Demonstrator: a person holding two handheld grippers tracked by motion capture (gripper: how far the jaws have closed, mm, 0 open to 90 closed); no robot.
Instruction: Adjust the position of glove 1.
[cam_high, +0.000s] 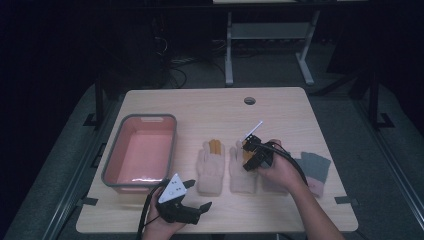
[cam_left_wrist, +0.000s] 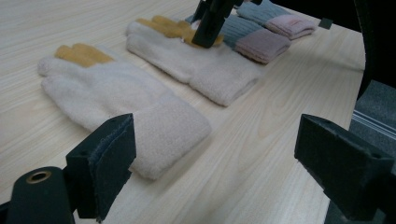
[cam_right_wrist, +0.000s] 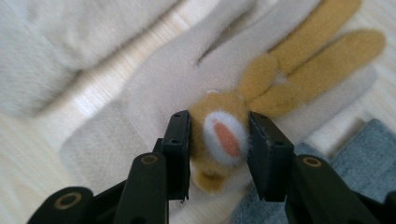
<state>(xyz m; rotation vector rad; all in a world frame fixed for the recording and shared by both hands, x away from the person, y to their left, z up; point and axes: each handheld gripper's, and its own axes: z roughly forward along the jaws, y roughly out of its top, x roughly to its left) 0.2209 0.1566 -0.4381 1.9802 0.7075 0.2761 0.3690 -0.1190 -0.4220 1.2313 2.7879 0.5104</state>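
High view: at the near edge of a pale wooden table (cam_high: 280, 105), a hand holds the left gripper (cam_high: 192, 202) low over bare wood, its jaws spread wide with nothing between them. Just beyond it, to the left, sits a grey bin (cam_high: 112, 155) with a pink inside. Right of the bin, two cream gloves lie flat side by side, fingers pointing away: the left glove (cam_high: 210, 167) and the right glove (cam_high: 241, 176), each with mustard-yellow fingers. The right gripper (cam_high: 248, 162) hovers over the right glove, held by the other hand. Right gripper view: its jaws sit on either side of a small mustard plush head (cam_right_wrist: 219, 135) with a white and orange muzzle and two long ears, sewn on the glove's back; the pads look to be touching it, pinching it lightly. Beyond the right hand, near the table's right edge, lie folded socks (cam_high: 316, 167) in grey-blue with pink cuffs. Farthest off, a round hole (cam_high: 249, 100) shows near the table's back edge.
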